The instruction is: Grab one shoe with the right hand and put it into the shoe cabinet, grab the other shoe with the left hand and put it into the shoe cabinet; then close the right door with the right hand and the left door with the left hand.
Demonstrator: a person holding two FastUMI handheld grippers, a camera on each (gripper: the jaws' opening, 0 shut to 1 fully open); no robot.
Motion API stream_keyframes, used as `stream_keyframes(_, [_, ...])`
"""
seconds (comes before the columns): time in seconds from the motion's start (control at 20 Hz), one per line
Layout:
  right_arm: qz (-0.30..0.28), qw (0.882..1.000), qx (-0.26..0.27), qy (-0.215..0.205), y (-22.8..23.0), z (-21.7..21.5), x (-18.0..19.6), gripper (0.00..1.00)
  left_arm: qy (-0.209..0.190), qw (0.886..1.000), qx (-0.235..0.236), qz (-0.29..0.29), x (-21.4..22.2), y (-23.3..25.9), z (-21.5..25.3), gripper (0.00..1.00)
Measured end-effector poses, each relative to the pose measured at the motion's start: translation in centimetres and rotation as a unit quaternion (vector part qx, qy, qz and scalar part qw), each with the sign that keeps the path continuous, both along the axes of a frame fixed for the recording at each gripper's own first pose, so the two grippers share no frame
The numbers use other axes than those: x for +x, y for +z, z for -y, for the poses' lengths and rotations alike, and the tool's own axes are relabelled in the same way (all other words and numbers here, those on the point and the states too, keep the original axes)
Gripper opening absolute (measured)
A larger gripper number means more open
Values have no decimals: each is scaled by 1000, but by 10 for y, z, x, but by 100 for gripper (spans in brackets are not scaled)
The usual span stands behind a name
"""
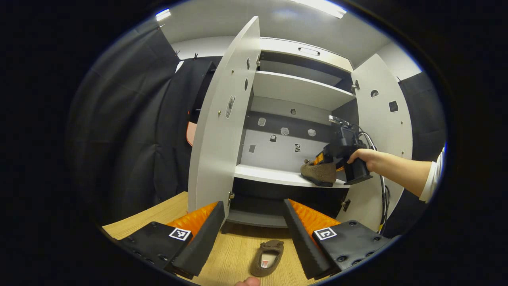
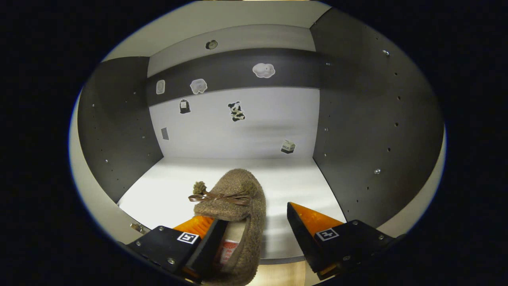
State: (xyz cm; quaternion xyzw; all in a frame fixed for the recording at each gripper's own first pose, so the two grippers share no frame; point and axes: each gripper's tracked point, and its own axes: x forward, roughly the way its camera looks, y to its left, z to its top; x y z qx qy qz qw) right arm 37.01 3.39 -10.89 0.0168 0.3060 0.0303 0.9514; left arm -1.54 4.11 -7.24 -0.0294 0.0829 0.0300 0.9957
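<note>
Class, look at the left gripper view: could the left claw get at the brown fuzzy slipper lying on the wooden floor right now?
Probably yes. The left claw is open, and the brown fuzzy slipper lies on the wooden floor between its fingers, nothing on top.

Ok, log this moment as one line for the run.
right gripper: open, first shoe on cabinet shelf | left gripper: open, above second shoe on floor | both doors open

Shelf (image 2: pixel 178 186) open left of shoe (image 2: pixel 238 206); right gap perhaps tighter.
</note>
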Motion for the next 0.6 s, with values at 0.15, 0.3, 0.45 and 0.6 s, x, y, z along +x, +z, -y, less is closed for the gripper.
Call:
stream_keyframes(0.15, [24,1000,-12,14,17,-3,-16,91,3,1000,2,3,-1,3,-3,97])
stream_keyframes(0.3, [61,998,1,16,44,-9,-34,92,0,1000,8,6,-1,5,-2,97])
stream_keyframes(0.45, [99,995,15,29,76,-19,-57,93,-5,1000,13,8,-2,8,2,94])
stream_keyframes(0.6, [137,990,7,42,102,-20,-87,92,-15,1000,15,7,-1,9,9,97])
